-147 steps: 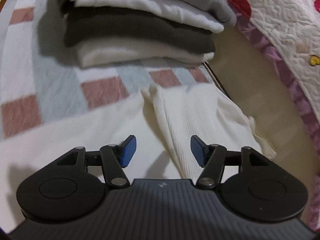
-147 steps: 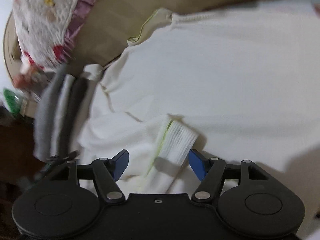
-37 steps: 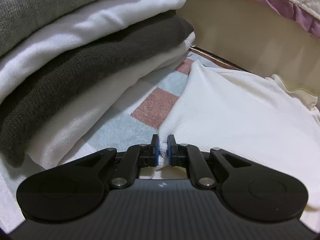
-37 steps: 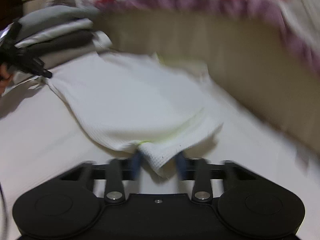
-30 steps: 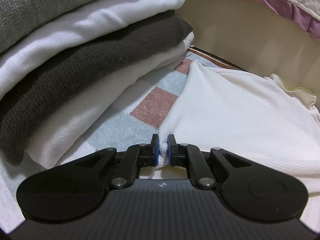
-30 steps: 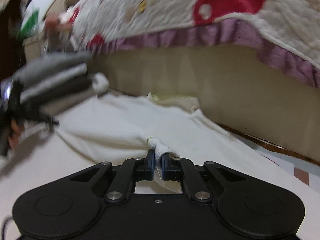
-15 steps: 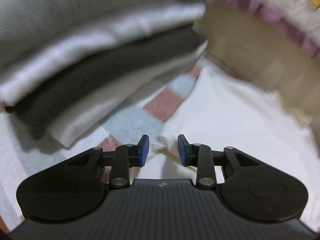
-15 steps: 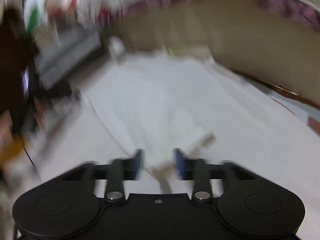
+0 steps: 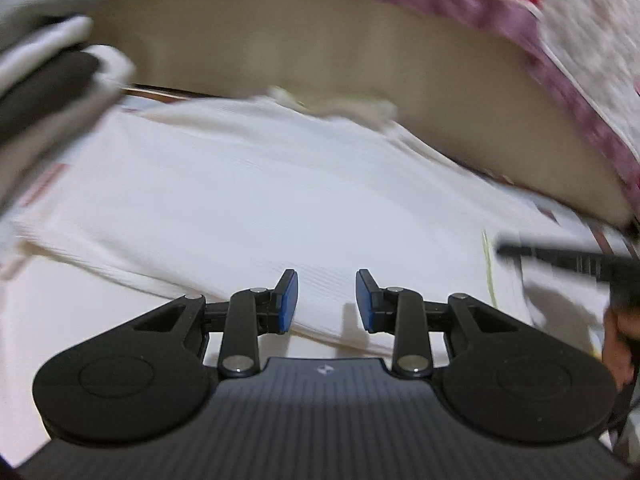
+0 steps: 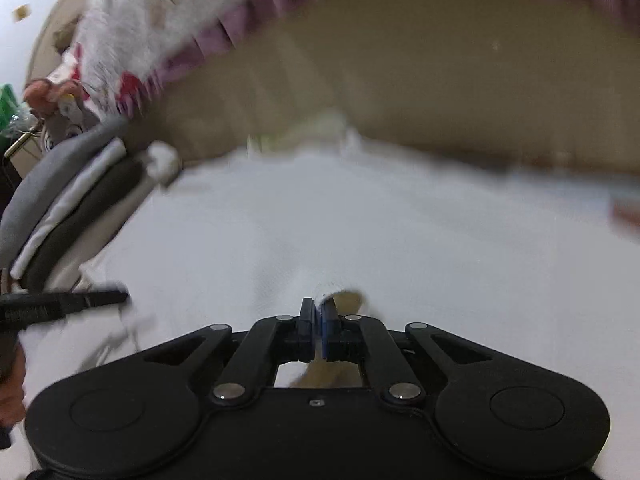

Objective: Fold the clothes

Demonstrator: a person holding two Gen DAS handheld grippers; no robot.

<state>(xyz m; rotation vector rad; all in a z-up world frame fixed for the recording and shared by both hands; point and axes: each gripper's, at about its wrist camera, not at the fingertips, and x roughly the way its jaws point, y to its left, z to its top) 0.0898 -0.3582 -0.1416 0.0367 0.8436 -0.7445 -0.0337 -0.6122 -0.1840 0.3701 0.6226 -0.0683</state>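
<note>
Right claw (image 10: 319,316) clenched, pinching a raised edge of the white garment (image 10: 360,232) between its blue pads; fabric peaks up at the pinch. Left claw (image 9: 326,300) released, jaws apart, nothing between them, hovering over the near folded edge of the same white garment (image 9: 248,200). Garment lies spread flat on the bed, collar end toward the beige bed frame (image 9: 320,52). Stack of folded clothes (image 10: 68,204), grey, white and dark layers, sits just beside the garment's left side. Quilted bedspread (image 9: 580,36) with purple trim hangs over the frame. Checked blanket (image 9: 44,184) shows at the garment's edges. Both views motion-blurred.
</note>
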